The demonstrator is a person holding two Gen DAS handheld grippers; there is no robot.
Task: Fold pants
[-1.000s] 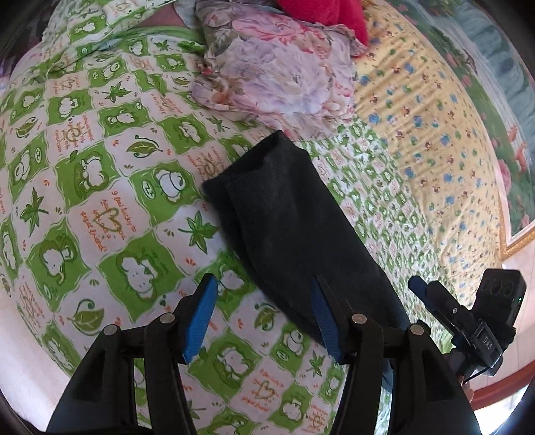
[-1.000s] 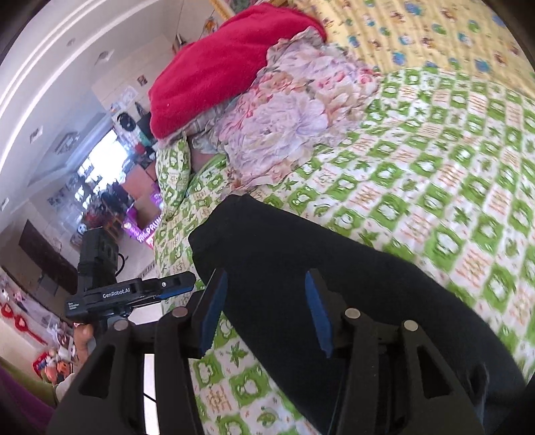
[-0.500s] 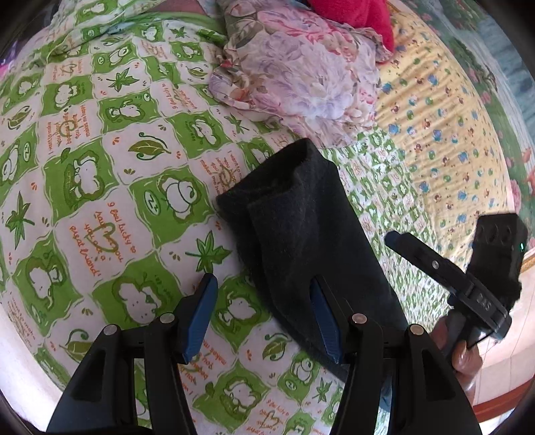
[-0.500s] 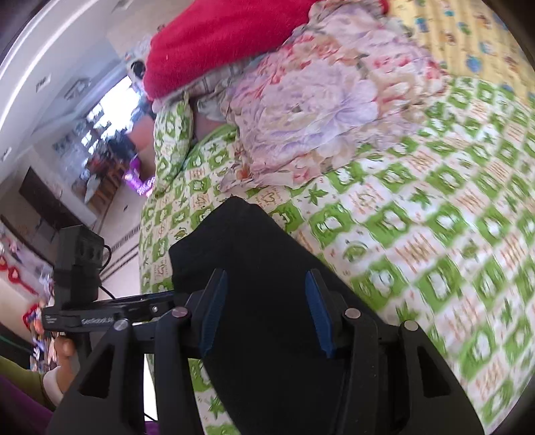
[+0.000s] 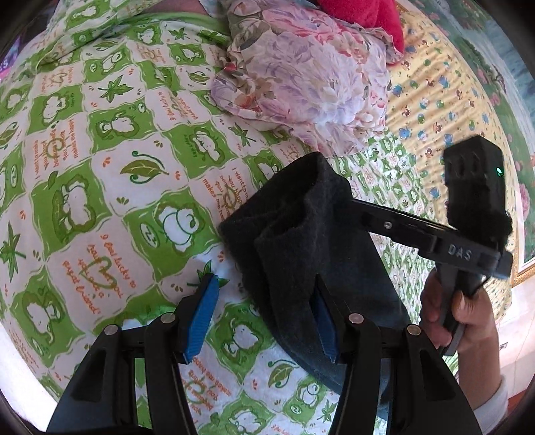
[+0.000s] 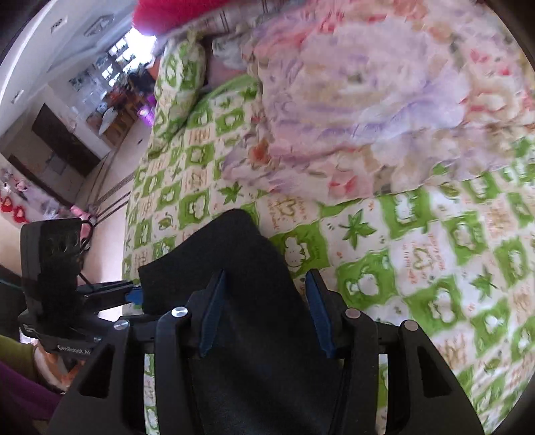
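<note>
Bedroom, green frog-print bedspread (image 5: 100,207): L gripper (image 5: 264,318) closing, its jaws astride the near-left edge of the black pants (image 5: 311,254), left pad over bare cover, no grip evident. R gripper (image 6: 264,311) half-open w/ dark cloth between the blue pads; can't tell if pinched. Pants lie folded lengthwise, running ahead of both tools. "DAS" reads on R tool, "GenRobot.AI" on L. Beyond: floral pillow (image 5: 301,83), red blanket (image 5: 364,16). Cover text: "9 feel lucky."
</note>
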